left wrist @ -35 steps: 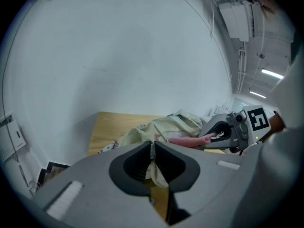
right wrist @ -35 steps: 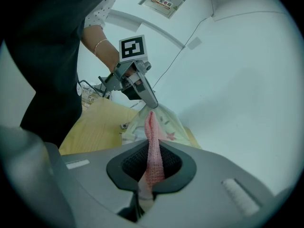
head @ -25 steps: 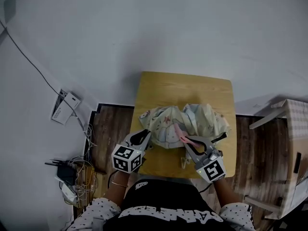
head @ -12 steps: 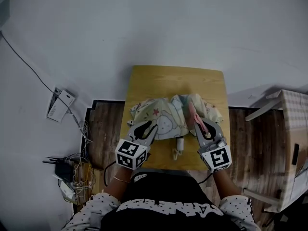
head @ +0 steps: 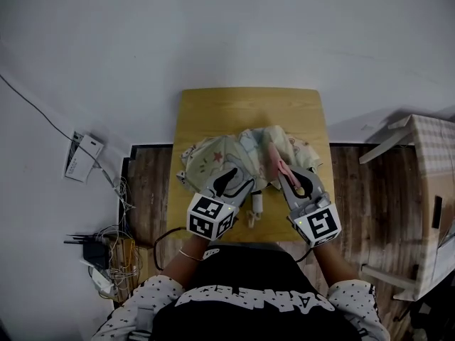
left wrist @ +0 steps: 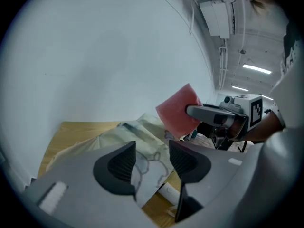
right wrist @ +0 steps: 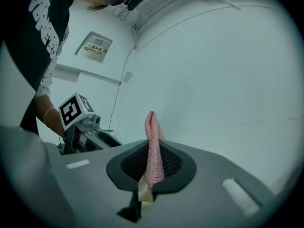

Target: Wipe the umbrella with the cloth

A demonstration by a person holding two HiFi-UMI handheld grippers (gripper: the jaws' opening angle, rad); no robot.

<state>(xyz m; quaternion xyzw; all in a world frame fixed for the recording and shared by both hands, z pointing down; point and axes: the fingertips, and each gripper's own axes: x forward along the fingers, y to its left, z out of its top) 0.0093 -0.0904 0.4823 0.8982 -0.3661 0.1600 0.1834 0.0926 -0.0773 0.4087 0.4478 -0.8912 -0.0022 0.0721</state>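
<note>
While the white box [head: 79,157] and the tangle of cables [head: 106,251] lie far left by the wall [head: 213,34], well apart from the work, everything that matters sits on the small wooden bench [head: 242,105]. It stands pushed up against that pale wall, over a dark plank floor [head: 149,183]. The left tool [head: 233,181] hangs low over the near edge of the umbrella [head: 213,155] with its jaws apart and nothing pinched. Its own view shows printed fabric through the gap, so it seems poised to pin or steady the canopy rather than to wipe. The umbrella lies collapsed in a crumpled heap across the middle of the bench. Its white handle [head: 257,203] pokes toward the person between the two tools, so the folds lie spread within reach of both. To the right, the right tool [head: 290,176] is clamped on the pink cloth [head: 273,156]. A folded flap stands out past the jaw tips and reaches over the umbrella's right part; whether it touches the fabric cannot be told. That grip looks meant to leave a loose edge for rubbing. Farther right, pale furniture [head: 426,148] stands apart from the bench.
</note>
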